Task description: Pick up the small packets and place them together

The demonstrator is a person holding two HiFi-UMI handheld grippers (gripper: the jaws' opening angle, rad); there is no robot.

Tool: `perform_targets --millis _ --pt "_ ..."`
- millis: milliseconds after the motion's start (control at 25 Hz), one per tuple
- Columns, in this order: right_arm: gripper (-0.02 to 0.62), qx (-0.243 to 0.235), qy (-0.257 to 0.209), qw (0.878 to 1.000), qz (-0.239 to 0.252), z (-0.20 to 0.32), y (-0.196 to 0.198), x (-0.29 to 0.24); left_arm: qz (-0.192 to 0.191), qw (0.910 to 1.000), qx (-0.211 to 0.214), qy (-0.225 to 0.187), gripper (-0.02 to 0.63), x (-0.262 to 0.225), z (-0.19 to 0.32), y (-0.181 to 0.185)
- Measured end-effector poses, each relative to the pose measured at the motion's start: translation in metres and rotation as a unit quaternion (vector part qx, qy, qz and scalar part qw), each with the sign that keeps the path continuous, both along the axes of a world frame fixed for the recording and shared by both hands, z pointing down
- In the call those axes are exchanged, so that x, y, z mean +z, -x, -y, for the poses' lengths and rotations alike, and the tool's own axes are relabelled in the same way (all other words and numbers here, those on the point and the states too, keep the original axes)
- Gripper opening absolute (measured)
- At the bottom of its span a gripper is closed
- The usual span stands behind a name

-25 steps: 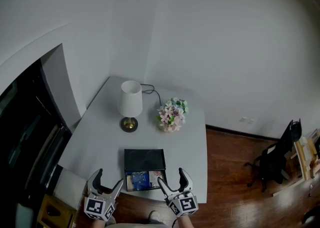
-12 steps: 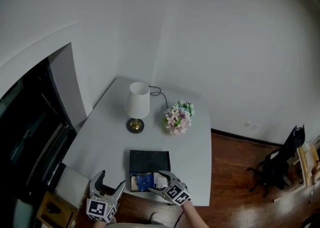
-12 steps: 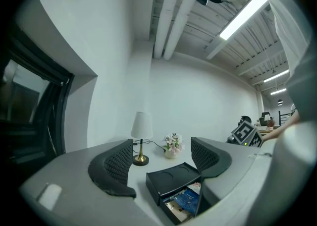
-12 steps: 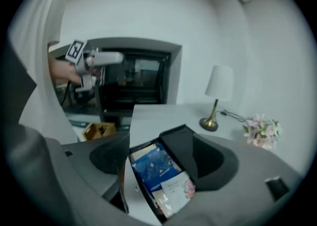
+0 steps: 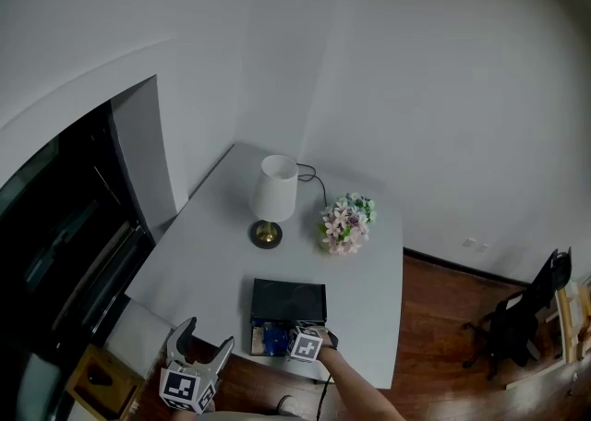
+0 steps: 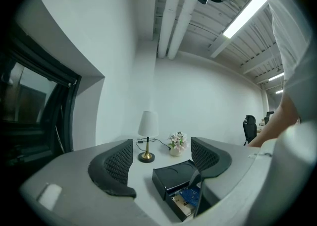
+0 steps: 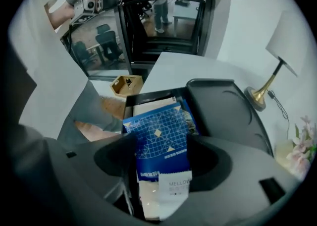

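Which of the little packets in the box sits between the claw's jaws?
The blue grid-patterned packet: it lies on top, between the jaws of the right claw. The pale packets lie under it.

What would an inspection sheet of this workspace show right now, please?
Surface: pale grey tabletop, mostly bare.
Job's things: blue patterned packet and white packet inside the open black box.
Clutter: white-shaded lamp; pastel flower bunch.
Grippers: left gripper open, empty, off the table; right gripper open, jaws either side of the blue packet.
Cables: black lamp cord behind the lamp.
Surroundings: black office chair; cardboard box on the floor.
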State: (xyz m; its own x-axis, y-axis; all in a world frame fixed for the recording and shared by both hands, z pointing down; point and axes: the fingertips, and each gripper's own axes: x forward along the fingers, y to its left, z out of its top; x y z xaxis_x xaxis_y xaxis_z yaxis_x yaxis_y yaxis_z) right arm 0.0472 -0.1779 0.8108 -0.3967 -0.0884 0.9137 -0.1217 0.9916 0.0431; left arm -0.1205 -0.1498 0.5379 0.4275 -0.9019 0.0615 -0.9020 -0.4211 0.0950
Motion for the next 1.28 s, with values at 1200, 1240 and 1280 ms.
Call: perform_targets --millis 1200,1240,1280 --pt "0.032 0.047 -0.184 0.978 0.090 0.024 0.042 -0.110 -0.007 0.9997 -0.023 0.005 0.359 0.006 0.004 0.028" --pt "0.032 0.054 -0.190 0.977 0.086 0.034 0.042 -0.112 -0.006 0.9997 -0.024 0.005 0.358 0.006 0.004 0.029" --pt "0.032 0.061 -0.193 0.976 0.081 0.045 0.041 -0.111 -0.006 0.9997 -0.025 0.004 0.359 0.005 0.004 0.030"
